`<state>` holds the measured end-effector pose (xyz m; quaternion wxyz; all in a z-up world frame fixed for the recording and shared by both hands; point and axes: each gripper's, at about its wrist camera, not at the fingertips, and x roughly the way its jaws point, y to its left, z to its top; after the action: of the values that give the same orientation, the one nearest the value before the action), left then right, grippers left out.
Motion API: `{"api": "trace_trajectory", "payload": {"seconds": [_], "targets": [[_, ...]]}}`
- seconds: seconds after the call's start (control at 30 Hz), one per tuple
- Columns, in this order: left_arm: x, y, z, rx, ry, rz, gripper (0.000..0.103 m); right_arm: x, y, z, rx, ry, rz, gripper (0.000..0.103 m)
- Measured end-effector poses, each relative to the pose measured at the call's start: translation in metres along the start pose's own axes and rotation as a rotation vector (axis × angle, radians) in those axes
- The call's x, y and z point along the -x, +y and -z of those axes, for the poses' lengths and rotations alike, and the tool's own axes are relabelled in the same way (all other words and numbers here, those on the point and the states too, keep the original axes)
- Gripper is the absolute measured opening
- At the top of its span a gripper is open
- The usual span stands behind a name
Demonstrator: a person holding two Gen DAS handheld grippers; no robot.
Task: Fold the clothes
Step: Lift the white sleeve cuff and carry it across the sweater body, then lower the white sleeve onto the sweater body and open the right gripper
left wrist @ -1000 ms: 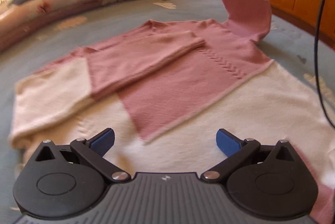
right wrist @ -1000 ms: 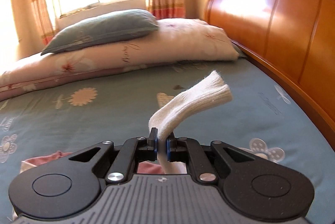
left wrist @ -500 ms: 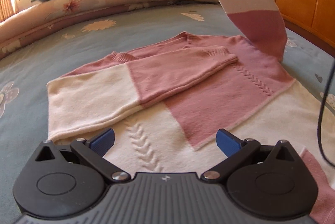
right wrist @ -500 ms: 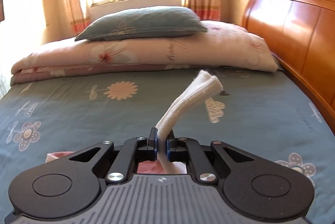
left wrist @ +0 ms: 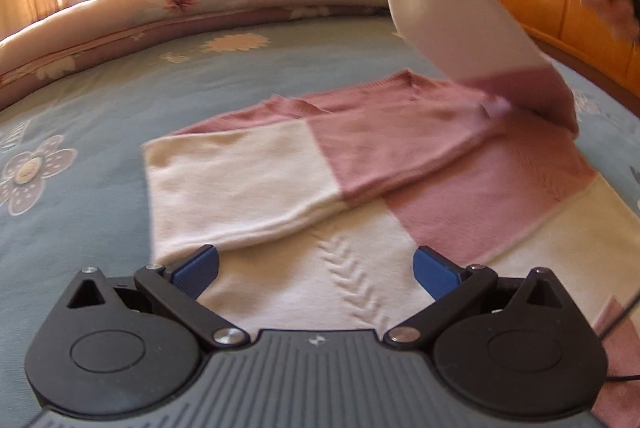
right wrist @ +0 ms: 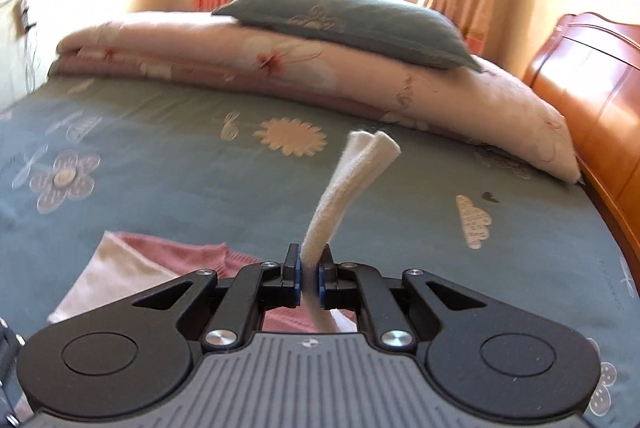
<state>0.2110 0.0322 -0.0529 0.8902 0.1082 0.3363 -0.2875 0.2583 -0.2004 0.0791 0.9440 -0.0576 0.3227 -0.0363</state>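
A pink-and-cream sweater (left wrist: pixel 400 187) lies flat on the bed (left wrist: pixel 100 99), one sleeve (left wrist: pixel 248 183) folded across its chest. Just below the sweater's hem side, the left gripper (left wrist: pixel 316 270) hovers, fingers spread wide, nothing between them. Up right of the sweater, the right gripper (right wrist: pixel 308 278) has its fingers clamped on the cream cuff (right wrist: pixel 352 183) of the other sleeve, lifted off the bed.

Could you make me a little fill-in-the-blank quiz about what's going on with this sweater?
1. The right gripper is shut on the sweater's ____.
2. The left gripper is ____, holding nothing.
3. The sweater is pink and ____.
4. The grey pillow lies on a folded ____.

Missing words: sleeve; open; white; quilt
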Motion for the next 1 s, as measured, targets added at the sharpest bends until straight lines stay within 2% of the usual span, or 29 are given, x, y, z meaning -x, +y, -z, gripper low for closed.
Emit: {"api": "trace_trajectory", "payload": {"seconds": [0.2,0.33,0.6,0.7,0.73,0.77,0.83,0.93,1.0], "targets": [[0.009,0.035,-0.001,0.101,-0.028,-0.044,0.102,-0.024,0.025,0.015,0.041,0.018,-0.014,0.009],[0.014,0.051,-0.001,0.155,-0.048,-0.045,0.102,-0.039,0.048,0.028,0.093,0.022,-0.01,0.009],[0.013,0.056,-0.001,0.173,-0.046,-0.05,0.102,-0.058,0.096,0.056,0.244,0.007,0.018,0.01],[0.012,0.053,-0.001,0.163,-0.043,-0.048,0.102,-0.064,0.104,0.068,0.263,0.042,0.011,0.021],[0.012,0.052,-0.001,0.16,-0.042,-0.047,0.102,-0.064,0.105,0.071,0.266,0.055,0.003,0.029],[0.012,0.052,-0.001,0.159,-0.043,-0.047,0.102,-0.064,0.105,0.074,0.268,0.067,-0.007,0.042],[0.012,0.051,-0.001,0.157,-0.043,-0.047,0.102,-0.063,0.106,0.081,0.274,0.092,-0.025,0.054],[0.012,0.05,-0.001,0.155,-0.042,-0.052,0.102,-0.057,0.102,0.087,0.273,0.121,-0.082,0.062],[0.012,0.049,-0.001,0.154,-0.044,-0.053,0.102,-0.047,0.095,0.087,0.258,0.126,-0.131,0.062]]}}
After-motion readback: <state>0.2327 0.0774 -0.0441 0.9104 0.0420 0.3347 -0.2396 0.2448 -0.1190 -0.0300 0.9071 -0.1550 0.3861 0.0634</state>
